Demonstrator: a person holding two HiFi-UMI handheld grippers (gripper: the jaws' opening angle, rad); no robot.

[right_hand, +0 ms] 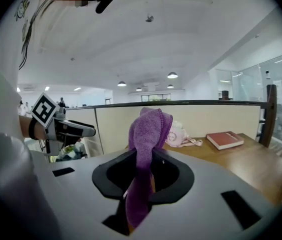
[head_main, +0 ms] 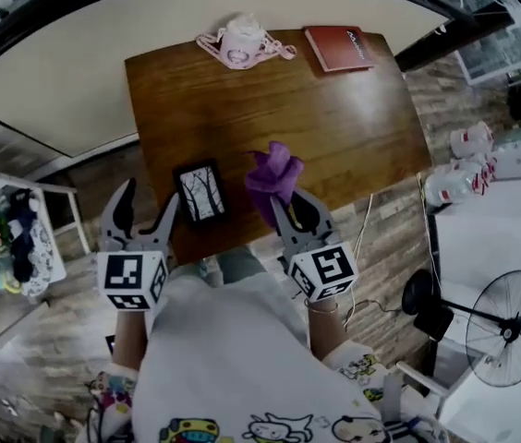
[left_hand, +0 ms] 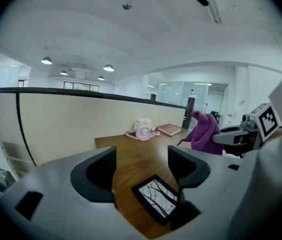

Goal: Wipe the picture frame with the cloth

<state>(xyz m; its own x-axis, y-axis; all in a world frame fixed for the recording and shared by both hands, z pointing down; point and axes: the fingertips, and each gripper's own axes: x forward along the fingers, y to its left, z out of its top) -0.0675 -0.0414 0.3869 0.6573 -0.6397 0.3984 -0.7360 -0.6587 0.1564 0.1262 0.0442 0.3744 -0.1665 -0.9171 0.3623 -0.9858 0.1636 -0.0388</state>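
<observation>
A small black picture frame (head_main: pixel 199 193) with a tree print lies flat near the front edge of the wooden table (head_main: pixel 334 127). My left gripper (head_main: pixel 146 206) hovers open just left of it, nothing between its jaws; the picture frame (left_hand: pixel 156 197) shows below and beyond the jaws in the left gripper view. My right gripper (head_main: pixel 290 206) is shut on a purple cloth (head_main: pixel 272 179), which bunches up above the fingertips right of the frame. In the right gripper view the cloth (right_hand: pixel 148 154) is pinched between the jaws and hangs down.
A pink cup on a lacy doily (head_main: pixel 242 42) and a red book (head_main: pixel 339 48) sit at the table's far edge. A floor fan (head_main: pixel 510 326) stands at the right and a shelf of clutter (head_main: pixel 11 243) at the left. A beige partition (head_main: pixel 48 81) runs behind the table.
</observation>
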